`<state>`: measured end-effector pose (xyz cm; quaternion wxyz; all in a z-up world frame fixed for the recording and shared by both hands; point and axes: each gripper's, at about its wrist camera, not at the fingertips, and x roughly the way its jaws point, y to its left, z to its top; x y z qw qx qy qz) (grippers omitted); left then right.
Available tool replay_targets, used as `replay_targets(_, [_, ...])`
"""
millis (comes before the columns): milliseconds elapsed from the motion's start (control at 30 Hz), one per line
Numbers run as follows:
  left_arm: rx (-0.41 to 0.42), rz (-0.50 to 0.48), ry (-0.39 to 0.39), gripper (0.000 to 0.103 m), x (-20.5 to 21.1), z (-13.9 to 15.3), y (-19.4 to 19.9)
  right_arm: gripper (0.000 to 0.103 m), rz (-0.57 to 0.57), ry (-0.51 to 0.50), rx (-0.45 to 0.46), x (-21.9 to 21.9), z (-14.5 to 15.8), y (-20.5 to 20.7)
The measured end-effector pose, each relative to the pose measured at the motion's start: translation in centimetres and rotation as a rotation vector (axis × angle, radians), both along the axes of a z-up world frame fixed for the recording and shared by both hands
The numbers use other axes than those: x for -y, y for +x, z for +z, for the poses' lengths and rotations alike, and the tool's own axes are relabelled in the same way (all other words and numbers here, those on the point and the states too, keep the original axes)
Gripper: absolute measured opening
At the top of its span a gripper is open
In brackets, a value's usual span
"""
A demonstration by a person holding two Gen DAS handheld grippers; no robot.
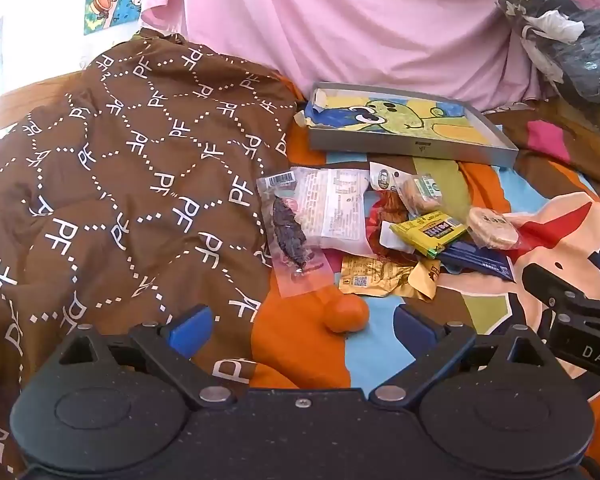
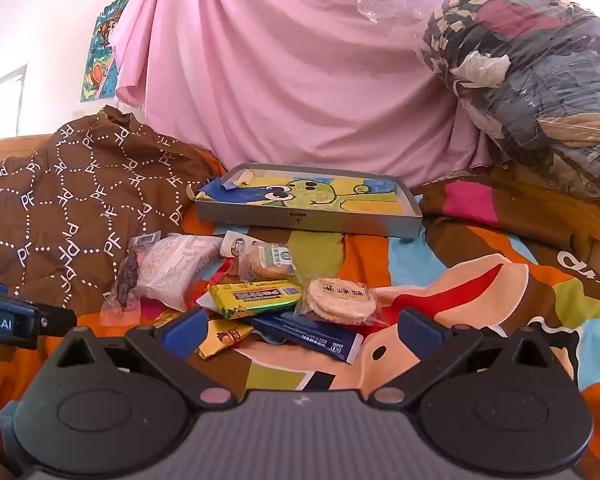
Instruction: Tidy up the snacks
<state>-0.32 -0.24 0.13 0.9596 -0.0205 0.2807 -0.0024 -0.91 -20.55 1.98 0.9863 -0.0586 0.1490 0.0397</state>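
Note:
A heap of packaged snacks lies on the colourful bedspread: a dried meat strip in a clear pack [image 1: 290,232], a white wrapped cake [image 1: 338,210], a yellow-green bar [image 1: 430,232] [image 2: 256,296], round rice crackers [image 1: 492,227] [image 2: 340,298], a dark blue pack [image 2: 312,336] and a gold wrapper [image 1: 380,278]. A small orange [image 1: 346,314] sits just ahead of my left gripper [image 1: 302,330], between its open fingers but apart from them. My right gripper [image 2: 300,332] stands open over the near edge of the heap. Behind the heap lies a shallow grey tray [image 1: 412,148] [image 2: 308,220] lined with a cartoon drawing.
A brown quilt [image 1: 120,180] printed with "PF" is bunched up at the left. A pink sheet [image 2: 300,80] hangs behind the tray. A bundle of clothes in plastic [image 2: 540,80] sits at the back right. The other gripper shows at each view's side edge.

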Motion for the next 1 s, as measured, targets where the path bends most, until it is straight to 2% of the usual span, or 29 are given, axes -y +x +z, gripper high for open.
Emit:
replay_targets(100, [-0.024, 0.011, 0.001, 0.097, 0.08, -0.23, 0.38, 0.103, 0.000, 0.001, 0.000, 0.02, 0.03, -0.05])
replay_targets(1000, [-0.027, 0.011, -0.015, 0.097, -0.26, -0.35, 0.45, 0.103, -0.001, 0.003, 0.003, 0.02, 0.09, -0.14])
